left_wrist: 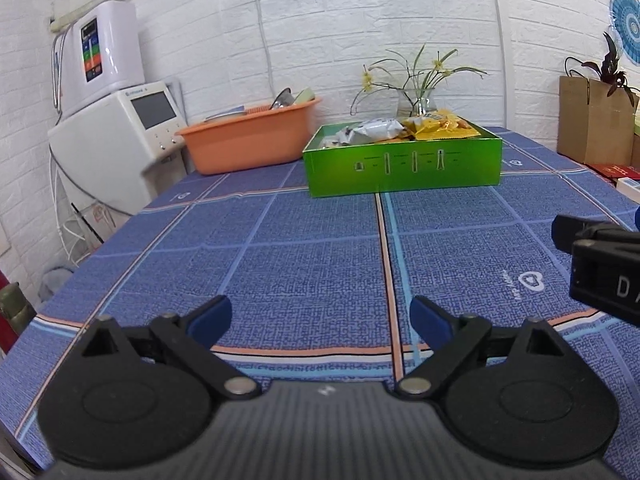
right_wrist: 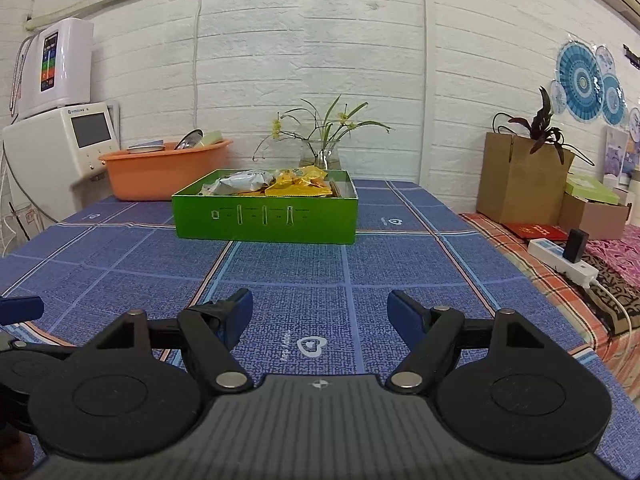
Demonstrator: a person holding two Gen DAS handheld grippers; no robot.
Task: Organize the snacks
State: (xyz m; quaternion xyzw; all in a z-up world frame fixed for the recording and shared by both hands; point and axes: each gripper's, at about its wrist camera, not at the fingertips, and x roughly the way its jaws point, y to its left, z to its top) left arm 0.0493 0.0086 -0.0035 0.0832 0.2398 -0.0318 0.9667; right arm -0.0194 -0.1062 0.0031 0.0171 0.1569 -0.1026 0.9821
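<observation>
- Left wrist view: the left claw [left_wrist: 320,322] hovers low over the blue checked tabletop [left_wrist: 280,248], its blue pads spread wide with nothing between them.
- The green box [left_wrist: 402,164] sits at the far middle of the tabletop, well apart from both claws. A silver snack packet [left_wrist: 372,130] and yellow snack packets [left_wrist: 440,126] lie heaped inside it, rising above the rim.
- The right claw [right_wrist: 320,316] is likewise open and empty, near the left one; its black body shows at the right edge of the left wrist view.
- No loose snacks show on the bare cloth, so the sorting looks largely done or must happen inside the box.
- Risk: a reach into the heap could drag neighbouring packets over the low wall, since they are piled loosely.
- Risk: the slick foil may slip from a shallow pinch, or its contents be crushed by a hard one.
- Risk: pushing the light box could slide it towards the glass vase [right_wrist: 322,156] just behind it, or the orange basin [right_wrist: 160,172] at the far left.
</observation>
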